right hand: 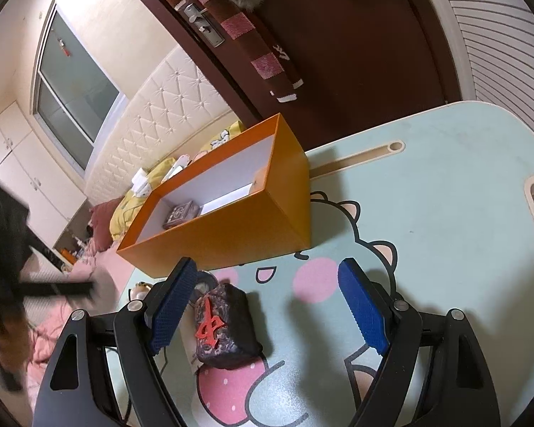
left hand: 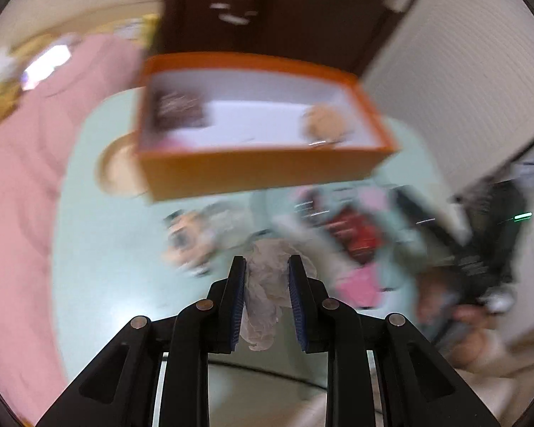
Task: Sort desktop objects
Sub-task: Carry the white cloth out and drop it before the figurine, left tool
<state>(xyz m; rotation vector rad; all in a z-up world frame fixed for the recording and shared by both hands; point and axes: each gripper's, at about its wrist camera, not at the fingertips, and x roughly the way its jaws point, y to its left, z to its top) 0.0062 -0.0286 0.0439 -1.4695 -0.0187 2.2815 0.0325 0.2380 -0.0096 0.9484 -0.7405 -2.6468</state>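
The mint-green table (right hand: 445, 195) spread wide, cartoon print across it, and the orange box (right hand: 231, 227) sat near its far-left part, open at the top. Inside lay a dark card pack (left hand: 179, 108) at one end and a tan round thing (left hand: 325, 122) at the other. Nearer the person, a dark pouch with a red character (right hand: 224, 327) rested on the table, just ahead of the right gripper (right hand: 267, 309), whose tongs stood wide apart and empty. The left gripper (left hand: 267, 306) had its tongs pressed in on a crumpled white tissue (left hand: 265, 288), short of the box. The left view was smeared with blur. The risk: so soft a wad might have slipped loose before reaching the box, or the tongs might have knocked the light box's near wall and shoved it along the table.
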